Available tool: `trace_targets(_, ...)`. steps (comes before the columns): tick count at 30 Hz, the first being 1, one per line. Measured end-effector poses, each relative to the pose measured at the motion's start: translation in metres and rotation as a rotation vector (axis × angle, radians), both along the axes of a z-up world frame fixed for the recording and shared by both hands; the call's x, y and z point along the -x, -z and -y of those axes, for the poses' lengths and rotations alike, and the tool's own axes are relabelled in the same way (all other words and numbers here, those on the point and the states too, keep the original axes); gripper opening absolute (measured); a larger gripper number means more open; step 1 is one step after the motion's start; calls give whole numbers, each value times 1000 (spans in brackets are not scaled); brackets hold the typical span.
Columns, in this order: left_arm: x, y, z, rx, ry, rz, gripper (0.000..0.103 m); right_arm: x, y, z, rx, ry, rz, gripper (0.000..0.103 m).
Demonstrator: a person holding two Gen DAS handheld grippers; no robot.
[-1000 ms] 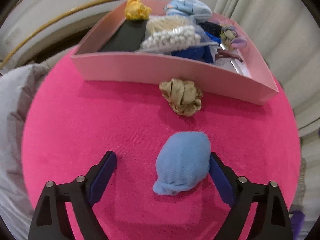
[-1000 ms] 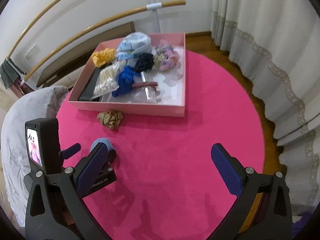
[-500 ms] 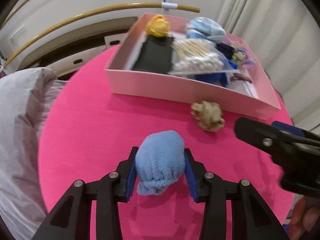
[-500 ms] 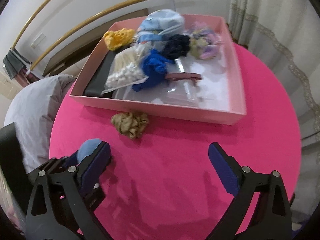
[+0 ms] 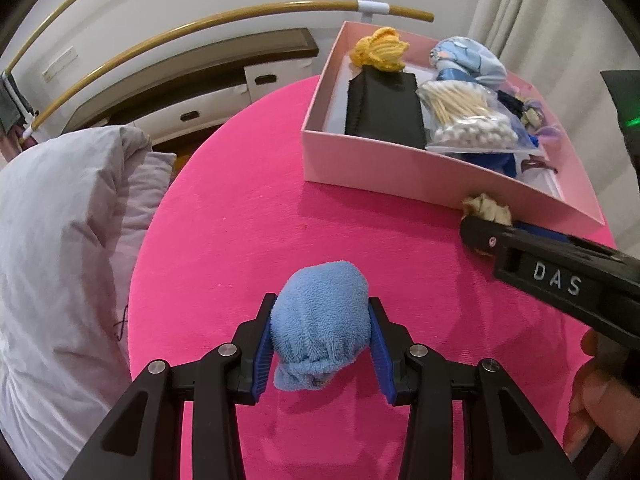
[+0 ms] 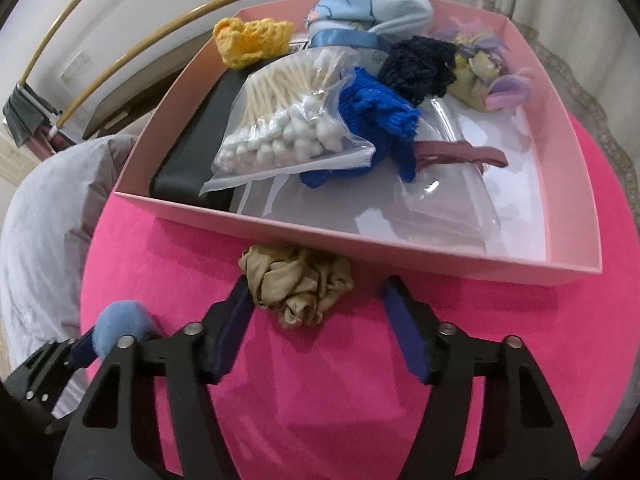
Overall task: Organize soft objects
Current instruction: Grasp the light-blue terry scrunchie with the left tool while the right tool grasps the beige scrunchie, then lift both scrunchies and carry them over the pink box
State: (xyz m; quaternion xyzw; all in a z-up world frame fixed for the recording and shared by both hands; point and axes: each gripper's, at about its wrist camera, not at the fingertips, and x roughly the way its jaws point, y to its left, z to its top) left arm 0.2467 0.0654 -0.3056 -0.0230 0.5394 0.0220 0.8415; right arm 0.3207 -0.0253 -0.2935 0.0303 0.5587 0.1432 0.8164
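Note:
My left gripper [image 5: 320, 344] is shut on a rolled light-blue terry cloth [image 5: 320, 328] and holds it above the pink round table [image 5: 240, 240]. The cloth also shows at the lower left of the right wrist view [image 6: 120, 324]. My right gripper [image 6: 320, 320] is open, its jaws either side of a crumpled tan fabric ball [image 6: 296, 280] that lies on the table against the front wall of the pink box [image 6: 360, 240]. The tan ball also shows in the left wrist view [image 5: 486, 208], partly behind the right gripper's body.
The pink box [image 5: 400, 168] holds a yellow knit piece [image 6: 252, 40], a black pouch [image 5: 384, 108], a bag of cotton swabs [image 6: 292, 128], blue yarn [image 6: 376, 120], a dark scrunchie [image 6: 420, 64] and a light-blue cap [image 6: 372, 12]. A grey cushion [image 5: 60, 240] lies left of the table.
My left gripper closed on the blue cloth and lifted it back and left. My right gripper moved forward and down until its open jaws straddle the tan ball.

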Motion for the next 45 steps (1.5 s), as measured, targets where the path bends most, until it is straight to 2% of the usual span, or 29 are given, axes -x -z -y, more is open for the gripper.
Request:
trace_targets(3, -1, -1, -2, -1, 0, 0, 39, -1, -1, 0, -11, 1, 2, 34)
trace_targets(5, -1, -4, -1, 0, 3, 2, 39, -1, -1, 2, -25, -4, 3, 27)
trace_targets(7, -1, -9, 1, -1, 8, 8, 39, 0, -3, 5, -39, -8, 4, 25)
trace_targets(15, 6, -40, 14, 3, 33, 36, 39, 19, -29, 31, -50, -3, 14, 24)
trace_targets(24, 24, -101, 39, 23, 84, 96, 39, 56, -102, 71, -74, 42, 85, 24)
trace_targets(34, 51, -194, 65, 31, 158, 192, 39, 90, -194, 112, -105, 101, 212, 24)
trace_targets(45, 103, -299, 63, 48, 207, 332, 39, 117, -278, 128, -135, 140, 389, 24)
